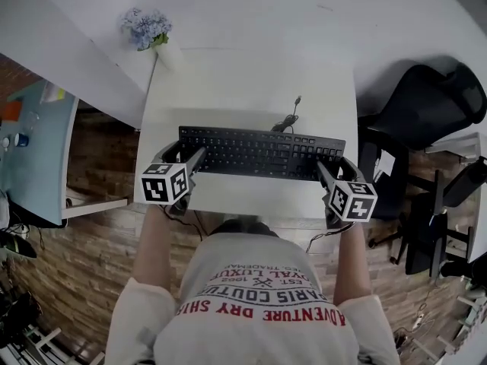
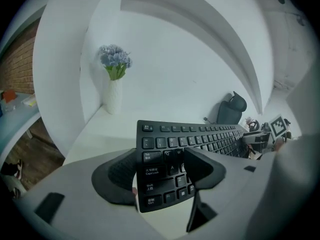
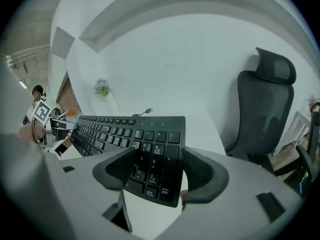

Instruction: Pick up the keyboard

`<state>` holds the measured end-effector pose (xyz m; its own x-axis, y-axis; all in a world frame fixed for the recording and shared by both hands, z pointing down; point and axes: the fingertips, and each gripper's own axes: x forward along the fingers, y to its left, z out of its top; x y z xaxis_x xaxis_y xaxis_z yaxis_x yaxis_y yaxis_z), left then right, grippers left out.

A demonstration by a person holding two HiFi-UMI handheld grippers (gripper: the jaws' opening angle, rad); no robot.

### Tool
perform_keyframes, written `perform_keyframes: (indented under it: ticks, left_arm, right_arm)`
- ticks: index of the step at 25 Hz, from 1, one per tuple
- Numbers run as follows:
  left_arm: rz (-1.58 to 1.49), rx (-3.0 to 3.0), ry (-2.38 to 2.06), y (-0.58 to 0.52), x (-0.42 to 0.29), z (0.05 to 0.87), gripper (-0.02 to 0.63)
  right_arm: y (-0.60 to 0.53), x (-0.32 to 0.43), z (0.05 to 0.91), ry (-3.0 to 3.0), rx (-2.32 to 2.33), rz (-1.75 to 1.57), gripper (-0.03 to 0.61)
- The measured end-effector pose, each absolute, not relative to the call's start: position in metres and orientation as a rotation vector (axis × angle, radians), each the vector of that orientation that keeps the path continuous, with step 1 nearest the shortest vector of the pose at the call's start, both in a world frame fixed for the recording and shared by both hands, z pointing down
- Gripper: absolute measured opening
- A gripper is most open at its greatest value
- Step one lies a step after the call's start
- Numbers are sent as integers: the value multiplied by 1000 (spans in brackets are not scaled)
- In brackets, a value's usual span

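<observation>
A black keyboard (image 1: 259, 152) hangs a little above the white table (image 1: 251, 82), held at both ends. My left gripper (image 1: 185, 158) is shut on its left end; in the left gripper view the keyboard (image 2: 200, 136) runs away to the right and my left gripper (image 2: 157, 176) clamps the corner by the Tab and Shift keys. My right gripper (image 1: 329, 167) is shut on the number-pad end. The right gripper view has the keyboard (image 3: 120, 129) stretching left from my right gripper (image 3: 157, 173). Its cable (image 1: 290, 115) trails onto the table behind.
A white vase of blue flowers (image 1: 150, 30) stands at the table's back left corner, also seen as the vase (image 2: 113, 86). A black office chair (image 1: 426, 105) is right of the table, near the chair (image 3: 265, 109). A teal side desk (image 1: 34, 143) is at the left.
</observation>
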<state>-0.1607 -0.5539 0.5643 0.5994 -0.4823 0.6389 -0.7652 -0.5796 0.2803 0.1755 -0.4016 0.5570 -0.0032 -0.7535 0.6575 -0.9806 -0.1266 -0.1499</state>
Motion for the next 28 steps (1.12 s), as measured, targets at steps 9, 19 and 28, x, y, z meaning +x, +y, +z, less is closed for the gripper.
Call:
perform_keyframes:
  ticks: [9, 19, 28]
  left_arm:
    - [480, 2523, -1066, -576, -142, 451, 310]
    - [334, 2659, -1145, -577, -138, 378, 310]
    - [319, 2643, -1151, -568, -140, 379, 310]
  right_arm:
    - [-419, 192, 451, -1884, 2108, 583, 309]
    - [-424, 196, 387, -1955, 2195, 385, 308]
    - [-419, 197, 382, -1951, 2175, 370, 308]
